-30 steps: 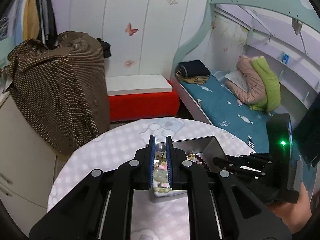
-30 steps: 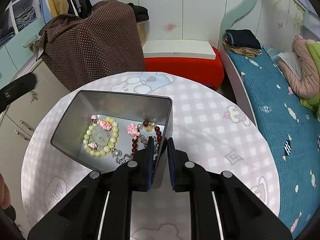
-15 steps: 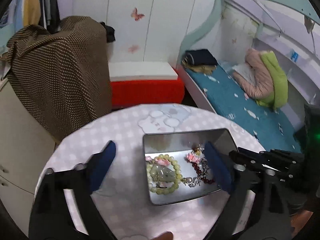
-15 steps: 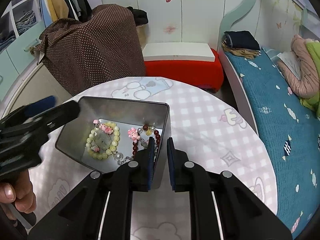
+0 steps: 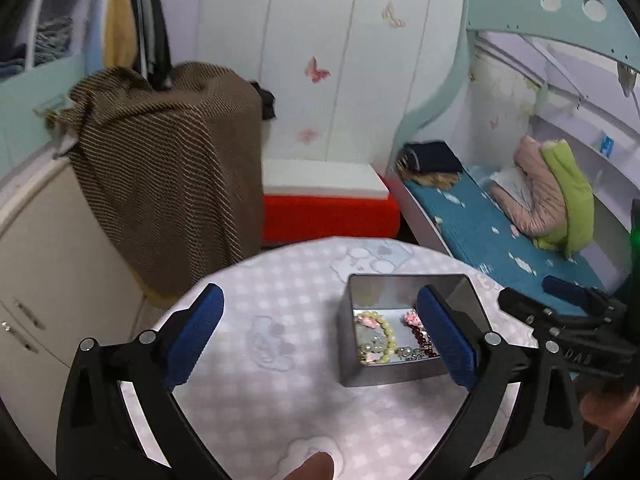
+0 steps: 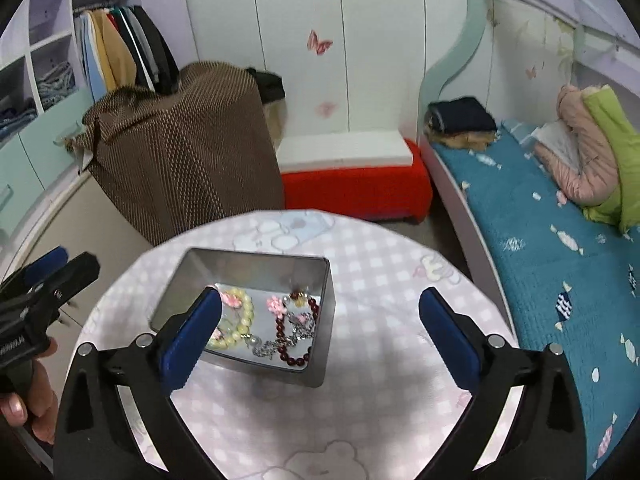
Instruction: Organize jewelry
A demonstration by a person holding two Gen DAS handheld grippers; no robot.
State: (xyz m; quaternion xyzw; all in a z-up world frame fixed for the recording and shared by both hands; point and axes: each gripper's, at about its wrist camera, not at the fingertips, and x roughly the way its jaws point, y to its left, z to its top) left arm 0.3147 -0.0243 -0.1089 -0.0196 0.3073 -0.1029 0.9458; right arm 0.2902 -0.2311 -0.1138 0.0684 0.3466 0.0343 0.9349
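**On the round worktop, jewelry gathered in the tin**

On the checked worktop (image 6: 360,392) sits a metal tin (image 6: 320,364) holding a pale yellow bead bracelet (image 6: 236,324), a dark red bead bracelet (image 6: 296,336) and a silvery chain (image 6: 268,346). No loose pieces show elsewhere, so the sorting looks close to finished; no lid is in sight. Both the left hand-held gripper (image 5: 320,336) and right hand-held gripper (image 6: 320,334) hover with jaws spread wide, holding nothing.
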